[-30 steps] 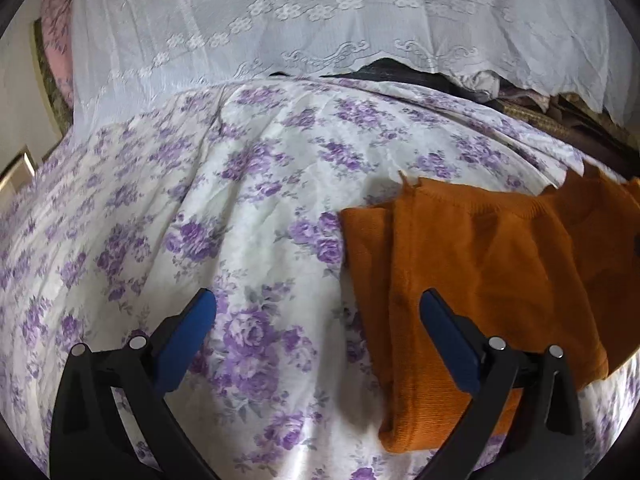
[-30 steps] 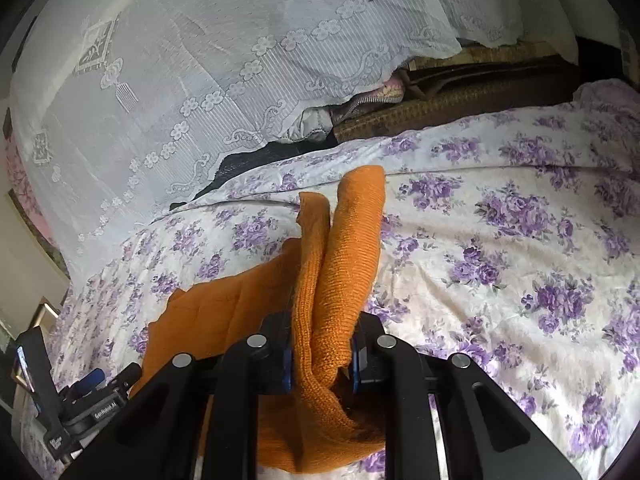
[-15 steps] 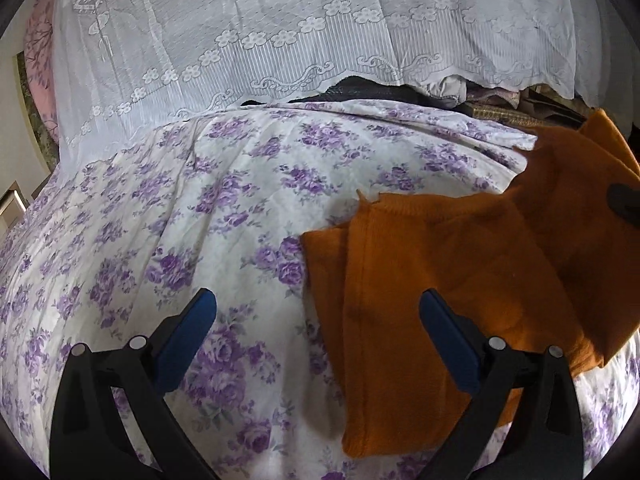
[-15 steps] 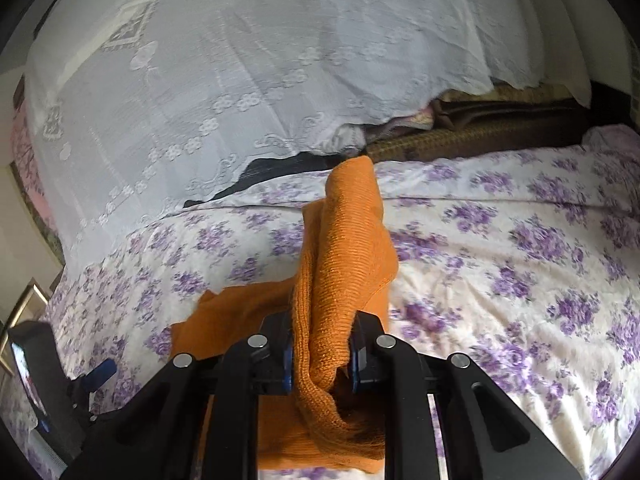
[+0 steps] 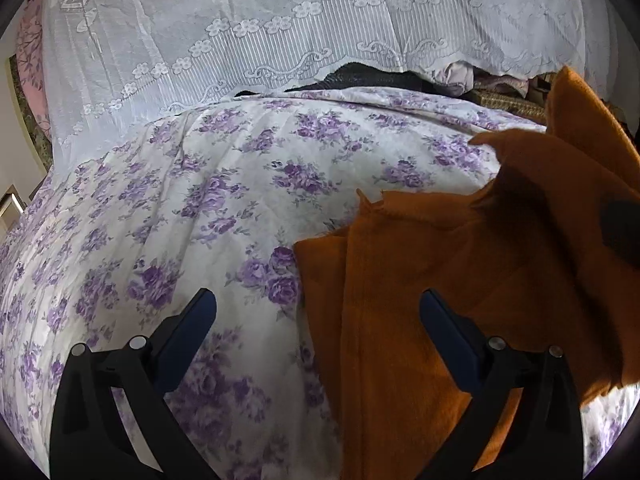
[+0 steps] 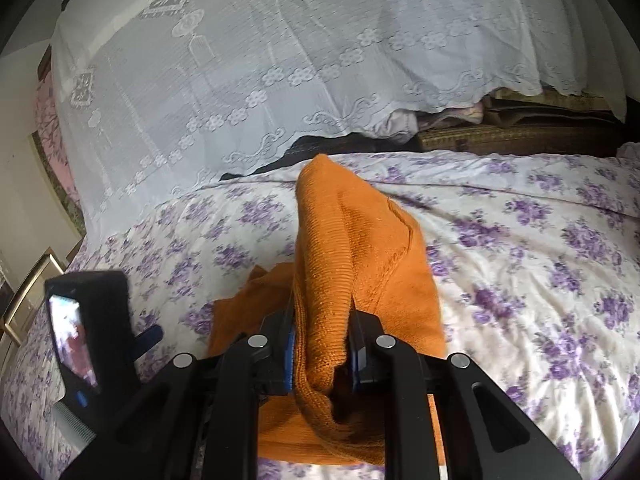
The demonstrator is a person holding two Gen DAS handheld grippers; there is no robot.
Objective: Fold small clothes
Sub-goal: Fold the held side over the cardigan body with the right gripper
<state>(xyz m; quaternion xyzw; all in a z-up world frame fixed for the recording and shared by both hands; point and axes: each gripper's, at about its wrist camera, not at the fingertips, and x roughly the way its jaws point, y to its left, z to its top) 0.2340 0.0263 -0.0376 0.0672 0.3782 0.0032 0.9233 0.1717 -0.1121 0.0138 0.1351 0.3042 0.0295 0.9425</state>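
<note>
An orange knit garment (image 5: 440, 280) lies partly folded on the purple-flowered bedsheet (image 5: 200, 208). Its right part is lifted off the bed and hangs over the flat part. My right gripper (image 6: 322, 354) is shut on a thick fold of the orange knit garment (image 6: 344, 248), which stands up in front of its camera. My left gripper (image 5: 318, 316) is open just above the sheet, with its right finger over the garment's left edge and its left finger over bare sheet. Nothing is between its blue pads (image 5: 188, 328). The left gripper's body (image 6: 88, 336) shows at the left of the right wrist view.
A white lace cloth (image 5: 280, 32) hangs over a pile of bedding (image 6: 500, 128) along the far side of the bed. A wall and a pale frame (image 6: 36, 288) lie beyond the bed's left edge. Flowered sheet spreads to the right of the garment (image 6: 540, 280).
My right gripper has carried the held fold up and leftward over the flat part of the garment. The left gripper has shifted a little across the sheet, still open.
</note>
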